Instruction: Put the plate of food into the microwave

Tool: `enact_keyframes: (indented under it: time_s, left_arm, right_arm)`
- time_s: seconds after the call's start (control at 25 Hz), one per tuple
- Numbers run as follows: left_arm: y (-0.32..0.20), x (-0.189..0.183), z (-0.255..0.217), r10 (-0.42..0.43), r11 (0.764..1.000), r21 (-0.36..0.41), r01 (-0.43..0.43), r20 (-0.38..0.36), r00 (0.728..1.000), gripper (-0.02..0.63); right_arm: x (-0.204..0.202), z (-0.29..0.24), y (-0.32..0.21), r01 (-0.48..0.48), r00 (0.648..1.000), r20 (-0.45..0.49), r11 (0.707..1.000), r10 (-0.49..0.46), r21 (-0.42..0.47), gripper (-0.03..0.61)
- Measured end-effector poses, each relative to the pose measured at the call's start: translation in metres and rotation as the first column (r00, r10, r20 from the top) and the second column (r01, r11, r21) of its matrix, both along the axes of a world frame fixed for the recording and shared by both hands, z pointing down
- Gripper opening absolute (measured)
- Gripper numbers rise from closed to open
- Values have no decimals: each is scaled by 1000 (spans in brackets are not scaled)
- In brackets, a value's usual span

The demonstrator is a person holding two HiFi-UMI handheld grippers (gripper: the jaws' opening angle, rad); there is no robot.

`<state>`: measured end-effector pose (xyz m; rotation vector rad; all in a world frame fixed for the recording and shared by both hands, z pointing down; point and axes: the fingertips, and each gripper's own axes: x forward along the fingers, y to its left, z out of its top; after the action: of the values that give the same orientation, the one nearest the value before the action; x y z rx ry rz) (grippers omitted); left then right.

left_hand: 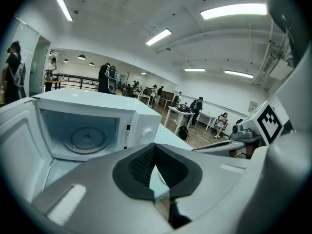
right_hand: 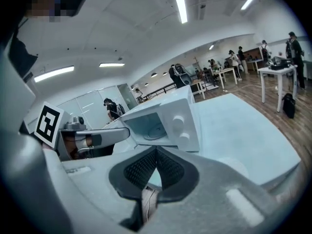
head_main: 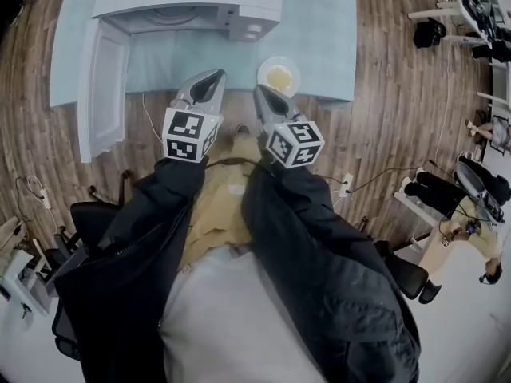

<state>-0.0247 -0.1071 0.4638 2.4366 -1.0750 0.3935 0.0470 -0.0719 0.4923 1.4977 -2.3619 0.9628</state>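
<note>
A white plate [head_main: 279, 76] with yellowish food sits on the pale blue table [head_main: 327, 46], near its front edge and right of the microwave [head_main: 192, 6]. The microwave's door [head_main: 102, 86] is swung open to the left, and its cavity with the glass turntable [left_hand: 87, 136] is empty. My left gripper [head_main: 214, 78] hangs over the table's front edge, left of the plate, jaws shut with nothing in them. My right gripper [head_main: 260, 92] is just short of the plate's near side, also shut and empty. From the right gripper view the microwave [right_hand: 165, 123] lies ahead to the left.
The open door reaches out past the table's front left corner. Wooden floor surrounds the table, with cables and a power strip [head_main: 345, 185] below its front. Office chairs stand at lower left, and people sit at white desks [head_main: 467, 206] on the right.
</note>
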Motion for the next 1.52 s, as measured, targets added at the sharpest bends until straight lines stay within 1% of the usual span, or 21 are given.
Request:
enact_keyframes:
  time_s: [0.16, 0.32, 0.52, 0.64, 0.76, 0.92, 1.0, 1.24, 1.32, 1.44, 1.52]
  left_arm:
    - [-4, -1, 23, 25, 999, -42, -24, 29, 999, -5]
    - [0, 9, 60, 32, 992, -123, -23, 72, 997, -5]
    - [18, 29, 103, 30, 967, -257, -6, 90, 996, -5]
    - [29, 46, 125, 49, 949, -315, -16, 96, 994, -5]
    - [43, 57, 140, 65, 933, -358, -27, 94, 993, -5]
    - [53, 67, 149, 75, 922, -385, -34, 91, 993, -5]
    - [55, 70, 150, 77, 920, -390, -35, 94, 993, -5]
    - [61, 69, 160, 81, 913, -407, -32, 106, 991, -5]
    - [62, 68, 163, 84, 911, -412, -32, 109, 991, -5]
    - [66, 66, 166, 86, 907, -419, -30, 114, 990, -5]
    - [69, 65, 167, 86, 905, -426, -28, 118, 989, -5]
  right_arm:
    - [5, 33, 1, -53, 998, 38, 995, 56, -81, -6]
    - [19, 75, 9, -62, 996, 47, 979, 72, -192, -5]
    - [35, 107, 16, -30, 997, 56, 962, 47, -270, -5]
    - [50, 125, 20, -38, 996, 66, 949, 61, -314, -5]
    - [66, 143, 29, -67, 990, 89, 930, 106, -362, -5]
    - [88, 165, 45, -126, 978, 101, 897, 185, -424, 0]
    - [97, 175, 50, -151, 968, 113, 881, 223, -449, 49]
    - [108, 203, 55, -208, 933, 150, 829, 328, -519, 95]
    - [109, 212, 53, -217, 917, 169, 809, 361, -546, 123]
    - [113, 222, 53, -246, 889, 180, 773, 420, -585, 132]
    - [113, 225, 54, -253, 871, 201, 759, 448, -600, 141]
